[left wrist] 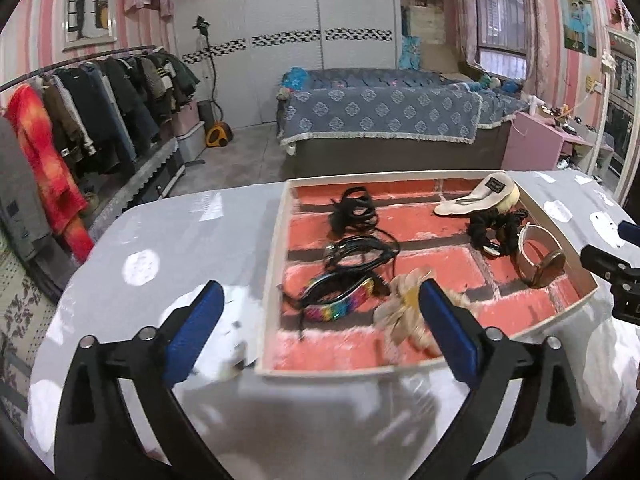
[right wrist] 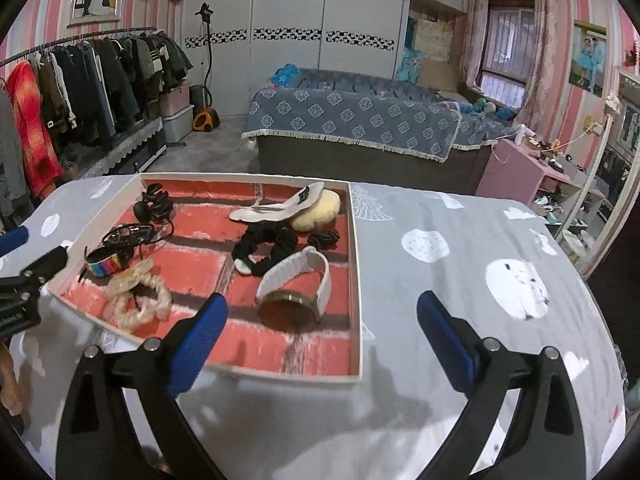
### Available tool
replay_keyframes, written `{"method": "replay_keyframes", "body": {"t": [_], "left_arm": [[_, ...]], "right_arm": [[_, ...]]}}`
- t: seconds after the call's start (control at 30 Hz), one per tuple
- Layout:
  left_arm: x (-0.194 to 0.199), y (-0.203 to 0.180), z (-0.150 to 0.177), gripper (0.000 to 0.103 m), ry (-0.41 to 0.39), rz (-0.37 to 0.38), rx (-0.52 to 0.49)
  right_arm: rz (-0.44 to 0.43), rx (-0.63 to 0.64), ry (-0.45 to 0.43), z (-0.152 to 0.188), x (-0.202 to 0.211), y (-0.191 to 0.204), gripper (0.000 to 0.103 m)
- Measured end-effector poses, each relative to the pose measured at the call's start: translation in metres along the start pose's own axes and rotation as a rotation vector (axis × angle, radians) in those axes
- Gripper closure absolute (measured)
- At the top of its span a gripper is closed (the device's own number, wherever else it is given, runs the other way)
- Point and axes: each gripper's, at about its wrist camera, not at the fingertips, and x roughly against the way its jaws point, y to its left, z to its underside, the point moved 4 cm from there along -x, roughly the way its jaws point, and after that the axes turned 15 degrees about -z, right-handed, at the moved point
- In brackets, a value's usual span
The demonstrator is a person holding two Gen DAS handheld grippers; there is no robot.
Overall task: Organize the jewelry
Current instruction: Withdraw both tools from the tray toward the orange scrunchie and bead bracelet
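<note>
Two grippers hang above a table spread with a grey cloth (right wrist: 460,216) printed with white shapes, and both stand with their blue-padded jaws spread wide and nothing between them. No earlier view is given, so only this released state can be told.

Left gripper (left wrist: 316,316) sits over the near left corner of a shallow white-rimmed tray (left wrist: 276,264) whose floor bears a red brick pattern. Right gripper (right wrist: 320,320) sits over the tray's near right corner, straddling the rim.

All the jewelry lies loose inside the tray. On its left side, from far to near, are a black hair claw (left wrist: 354,208), a bundle of black cords (left wrist: 360,254), a rainbow beaded band (left wrist: 340,302) and a cream scrunchie (right wrist: 140,296) (blurred in the left wrist view, where the gripper's finger partly covers it). On the right side lie a white hair clip (right wrist: 276,206) beside a pale yellow puff (right wrist: 316,212), a black scrunchie (right wrist: 268,250), and nearest the rim a watch (right wrist: 296,296) with a white strap and brown round case, standing on its edge.

A bed and a rack of clothes stand behind the table.
</note>
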Motion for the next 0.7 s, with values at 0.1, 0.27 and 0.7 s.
{"method": "replay_keyframes", "body": {"t": [0.1, 0.27, 0.7], "left_arm": [[0.015, 0.016, 0.009, 0.005, 0.000, -0.001, 0.013], [0.029, 0.039, 0.028, 0.005, 0.020, -0.030, 0.008], [0.033, 0.097, 0.096, 0.005, 0.097, -0.079, 0.006]], "right_arm": [[-0.007, -0.010, -0.003, 0.010, 0.013, 0.004, 0.009], [-0.001, -0.032, 0.022, 0.032, 0.028, 0.009, 0.009], [-0.001, -0.079, 0.110, 0.099, 0.046, 0.037, 0.009]]}}
